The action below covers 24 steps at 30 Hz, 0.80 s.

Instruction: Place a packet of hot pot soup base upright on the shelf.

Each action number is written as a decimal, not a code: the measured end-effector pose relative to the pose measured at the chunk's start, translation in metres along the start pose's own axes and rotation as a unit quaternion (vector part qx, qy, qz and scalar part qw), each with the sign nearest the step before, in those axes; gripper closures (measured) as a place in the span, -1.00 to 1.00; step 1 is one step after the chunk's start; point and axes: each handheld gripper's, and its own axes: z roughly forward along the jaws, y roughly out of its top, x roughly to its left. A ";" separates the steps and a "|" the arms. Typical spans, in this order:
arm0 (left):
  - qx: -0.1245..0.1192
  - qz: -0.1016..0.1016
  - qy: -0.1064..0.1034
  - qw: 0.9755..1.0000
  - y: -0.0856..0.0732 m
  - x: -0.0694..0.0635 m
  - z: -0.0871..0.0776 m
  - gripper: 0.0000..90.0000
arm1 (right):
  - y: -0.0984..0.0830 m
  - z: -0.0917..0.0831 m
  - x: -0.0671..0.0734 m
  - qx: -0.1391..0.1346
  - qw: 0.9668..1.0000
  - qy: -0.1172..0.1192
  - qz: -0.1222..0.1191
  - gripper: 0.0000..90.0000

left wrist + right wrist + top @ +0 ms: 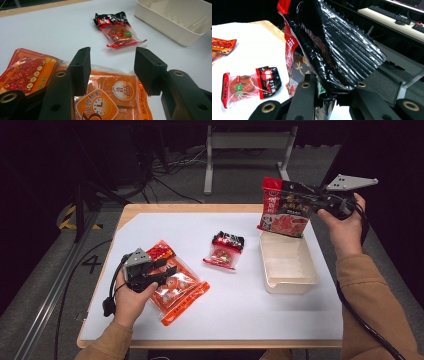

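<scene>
A: Your right gripper (314, 200) is clamped on the red-and-black glossy foil pouch (284, 209), holding it upright in the air above the far end of the cream rectangular plastic bin (290, 282). Its lower edge hangs right at the bin's far rim; I can't tell if it touches.

B: So nothing is packed?

A: The bin looks empty to me. Going by what's out, you have this pouch to lower in, then two more packets on the white table cover (240, 315).

B: Which ones?

A: The small clear snack packet with a black-and-red header (224, 250) lies between the bin and your left hand. Your left gripper (167, 268) rests over the large orange-and-clear plastic packet (177, 290), jaws apart, pads not pressing.

B: And the pouch itself?

A: Crinkled, shiny, ribbed along its sealed top edge.
</scene>
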 end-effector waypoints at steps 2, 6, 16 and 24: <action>0.000 -0.002 0.001 1.000 -0.001 0.001 -0.001 0.07 | -0.002 0.002 -0.001 0.001 1.000 0.002 0.001 0.76; 0.002 -0.005 0.004 1.000 -0.003 0.002 -0.003 0.07 | -0.006 0.004 -0.004 0.005 1.000 0.006 0.000 0.76; 0.001 -0.008 0.014 1.000 -0.008 0.002 -0.008 0.09 | -0.013 0.007 -0.008 0.003 1.000 0.022 -0.017 0.76; 0.002 -0.014 0.021 1.000 -0.012 0.004 -0.013 0.09 | -0.022 0.018 -0.006 0.027 0.999 0.040 -0.024 0.76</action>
